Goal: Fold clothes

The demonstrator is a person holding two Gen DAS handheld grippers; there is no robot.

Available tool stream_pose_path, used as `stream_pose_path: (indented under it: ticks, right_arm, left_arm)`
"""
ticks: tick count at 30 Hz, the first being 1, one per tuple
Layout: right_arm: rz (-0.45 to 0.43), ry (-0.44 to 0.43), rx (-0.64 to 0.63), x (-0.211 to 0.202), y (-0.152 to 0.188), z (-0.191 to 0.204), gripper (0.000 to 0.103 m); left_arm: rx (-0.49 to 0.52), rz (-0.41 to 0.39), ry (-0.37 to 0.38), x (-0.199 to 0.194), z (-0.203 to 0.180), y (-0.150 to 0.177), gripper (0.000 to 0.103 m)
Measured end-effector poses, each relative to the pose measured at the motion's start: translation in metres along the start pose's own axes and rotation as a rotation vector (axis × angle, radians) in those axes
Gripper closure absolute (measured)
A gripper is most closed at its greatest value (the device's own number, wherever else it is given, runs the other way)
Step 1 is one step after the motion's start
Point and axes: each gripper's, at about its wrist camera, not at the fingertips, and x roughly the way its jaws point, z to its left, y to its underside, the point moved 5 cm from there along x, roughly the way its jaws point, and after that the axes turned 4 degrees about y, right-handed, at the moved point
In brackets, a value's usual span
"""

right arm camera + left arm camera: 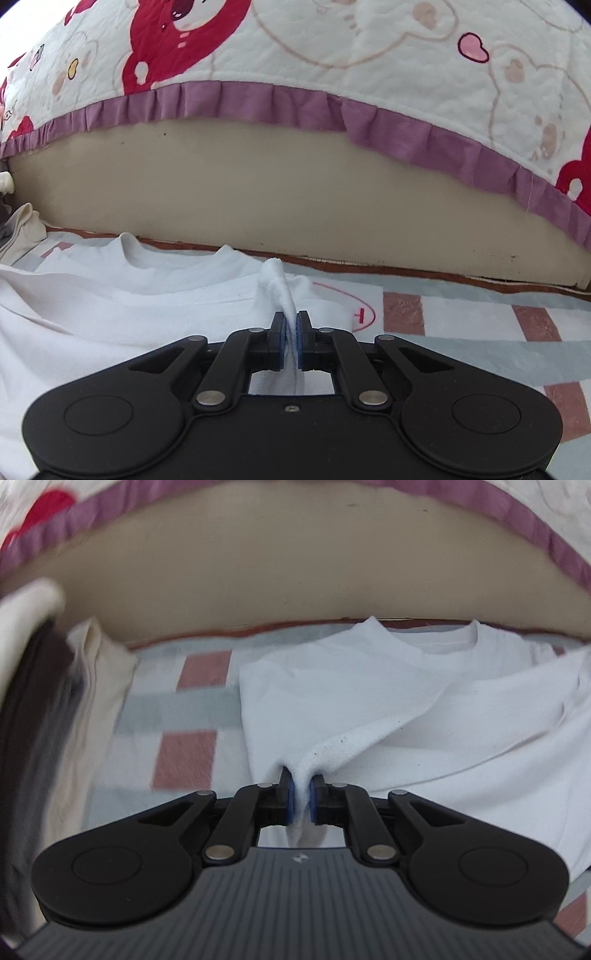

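Note:
A white T-shirt [424, 709] lies spread on a checked sheet, its collar toward the bed base. My left gripper [302, 781] is shut on a pinched fold of the shirt near its left edge, with cloth bulging up between the blue pads. In the right wrist view the same T-shirt [110, 306] fills the left half. My right gripper [291, 317] is shut on a raised ridge of the shirt's fabric near its right edge, and that ridge stands up in front of the fingers. The cloth under both gripper bodies is hidden.
The checked sheet [461, 332] of pink, grey and white squares covers the floor. A beige bed base [295, 192] with a quilted bear-print cover and purple frill [258, 99] rises just behind. A pile of cream and dark clothes [74, 709] sits at the left.

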Motion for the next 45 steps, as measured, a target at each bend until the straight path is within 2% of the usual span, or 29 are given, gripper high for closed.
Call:
stream_pose_path:
  ticks: [5, 7, 8, 9, 11, 13, 15, 18, 21, 23, 27, 29, 30, 33, 36, 38, 40, 41, 42, 45]
  right_arm:
    - [0.015, 0.030, 0.051, 0.009, 0.005, -0.006, 0.098]
    - [0.029, 0.055, 0.013, 0.010, 0.012, -0.004, 0.098]
    - [0.039, 0.072, 0.000, 0.010, 0.016, -0.004, 0.098]
    - [0.052, 0.081, 0.004, 0.010, 0.021, -0.005, 0.098]
    - [0.066, 0.089, 0.023, 0.007, 0.026, -0.007, 0.098]
    - [0.058, 0.081, 0.010, 0.003, 0.026, -0.006, 0.097]
    - [0.050, 0.067, 0.011, -0.002, 0.024, -0.006, 0.097]
    - [0.050, 0.039, 0.044, -0.004, 0.023, -0.011, 0.097]
    - [0.046, 0.009, 0.056, -0.005, 0.022, -0.013, 0.097]
    - [0.051, -0.002, 0.047, -0.003, 0.021, -0.014, 0.097]
    - [0.068, -0.003, 0.047, 0.003, 0.019, -0.013, 0.097]
    - [0.078, 0.008, 0.039, 0.005, 0.019, -0.011, 0.097]
    - [0.083, 0.010, 0.042, 0.005, 0.020, -0.010, 0.097]
    - [0.094, 0.008, 0.047, 0.006, 0.020, -0.012, 0.097]
    - [0.099, -0.006, 0.079, 0.004, 0.018, -0.016, 0.097]
    - [0.097, -0.025, 0.110, 0.002, 0.018, -0.019, 0.097]
    - [0.102, -0.036, 0.123, 0.004, 0.018, -0.021, 0.097]
    - [0.105, -0.040, 0.133, 0.005, 0.018, -0.022, 0.097]
    - [0.108, -0.045, 0.151, 0.007, 0.018, -0.024, 0.097]
    - [0.108, -0.076, 0.203, 0.008, 0.018, -0.029, 0.097]
  left_arm:
    - [0.049, 0.107, -0.082, 0.000, 0.006, -0.035, 0.091]
    - [0.029, 0.094, -0.144, -0.008, 0.012, -0.049, 0.091]
    - [0.023, 0.079, -0.176, -0.014, 0.016, -0.055, 0.083]
    - [0.025, 0.065, -0.196, -0.019, 0.018, -0.058, 0.071]
    - [0.049, 0.051, -0.178, -0.029, 0.018, -0.059, 0.068]
    - [0.091, 0.082, -0.149, -0.033, 0.015, -0.052, 0.067]
    - [0.122, 0.118, -0.115, -0.032, 0.010, -0.044, 0.061]
    - [0.174, 0.140, -0.084, -0.022, 0.002, -0.037, 0.058]
    - [0.195, 0.196, -0.086, -0.005, -0.001, -0.033, 0.058]
    - [0.199, 0.230, -0.056, -0.002, -0.002, -0.033, 0.058]
    - [0.250, 0.225, -0.043, 0.002, -0.002, -0.032, 0.054]
    - [0.278, 0.201, -0.060, 0.015, -0.001, -0.032, 0.052]
    - [0.287, 0.194, -0.066, 0.024, 0.000, -0.032, 0.048]
    - [0.296, 0.222, -0.059, 0.064, 0.002, -0.030, 0.046]
    - [0.292, 0.211, -0.091, 0.098, 0.010, -0.029, 0.046]
    - [0.252, 0.184, -0.066, 0.107, 0.019, -0.030, 0.044]
    - [0.225, 0.139, -0.031, 0.100, 0.027, -0.033, 0.061]
    - [0.221, 0.115, -0.017, 0.094, 0.030, -0.035, 0.084]
    - [0.216, 0.090, -0.003, 0.089, 0.032, -0.037, 0.094]
    - [0.201, 0.017, 0.038, 0.072, 0.041, -0.042, 0.095]
